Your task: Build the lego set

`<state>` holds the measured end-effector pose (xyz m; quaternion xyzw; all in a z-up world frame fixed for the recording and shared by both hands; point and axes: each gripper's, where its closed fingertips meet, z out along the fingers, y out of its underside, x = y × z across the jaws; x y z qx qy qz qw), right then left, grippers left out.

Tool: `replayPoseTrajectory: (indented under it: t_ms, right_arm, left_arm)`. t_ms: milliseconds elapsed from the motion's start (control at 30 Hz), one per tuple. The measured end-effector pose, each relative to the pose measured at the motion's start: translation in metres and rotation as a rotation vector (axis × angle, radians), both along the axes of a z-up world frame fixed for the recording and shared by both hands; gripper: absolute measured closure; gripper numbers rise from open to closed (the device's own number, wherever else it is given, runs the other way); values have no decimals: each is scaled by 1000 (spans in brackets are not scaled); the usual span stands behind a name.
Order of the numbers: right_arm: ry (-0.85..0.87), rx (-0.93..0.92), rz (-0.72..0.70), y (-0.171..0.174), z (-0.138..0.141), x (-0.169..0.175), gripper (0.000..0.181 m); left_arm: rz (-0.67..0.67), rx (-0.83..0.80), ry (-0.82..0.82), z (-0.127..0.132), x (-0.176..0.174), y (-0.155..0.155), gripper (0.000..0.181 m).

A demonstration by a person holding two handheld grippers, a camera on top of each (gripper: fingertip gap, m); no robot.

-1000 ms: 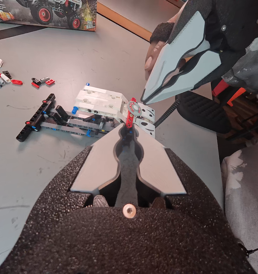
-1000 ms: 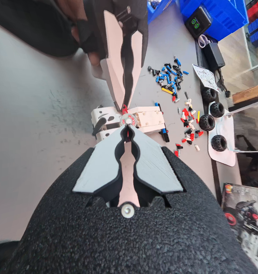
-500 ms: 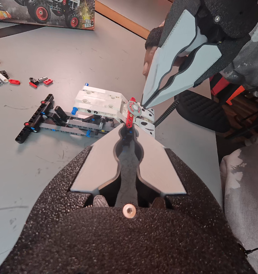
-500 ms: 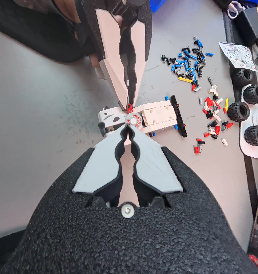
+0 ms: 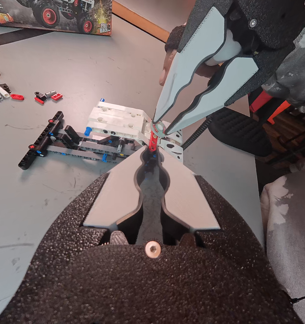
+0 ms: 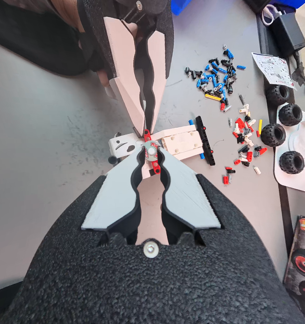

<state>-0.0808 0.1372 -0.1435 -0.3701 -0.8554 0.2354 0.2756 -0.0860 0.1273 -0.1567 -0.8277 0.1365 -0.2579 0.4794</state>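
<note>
Two grippers meet over the half-built lego truck (image 5: 113, 133) lying on the scuffed grey table (image 5: 78, 61). At its spotted white end, the right gripper (image 6: 150, 151) pinches a round printed disc (image 6: 151, 151) by its rim, fingers slightly parted. The left gripper (image 5: 151, 151) is nearly closed on the thin red beam (image 5: 153, 141) beneath; its grip is partly hidden. Knobbly black tyres (image 6: 272, 134) sit beyond the truck's black rail, with the box (image 6: 301, 263) cut off at the edge.

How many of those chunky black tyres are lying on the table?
4, all at the table's right edge in the right wrist view: the farthest tyre, a second on the white sheet, a third at its edge, the nearest on it. More may lie out of view.
</note>
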Motion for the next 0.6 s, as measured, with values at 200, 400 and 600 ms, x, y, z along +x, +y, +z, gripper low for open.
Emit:
replayPoseTrajectory:
  t_ms: [200, 400, 600]
  right_arm:
    - [7, 31, 17, 0, 0, 2, 172]
    - [55, 22, 12, 0, 0, 4, 181]
    - [100, 6, -28, 4, 7, 3, 181]
  left_arm:
    - [1, -2, -7, 0, 0, 0, 173]
    - [4, -1, -7, 0, 0, 0, 173]
    - [5, 0, -9, 0, 0, 0, 173]
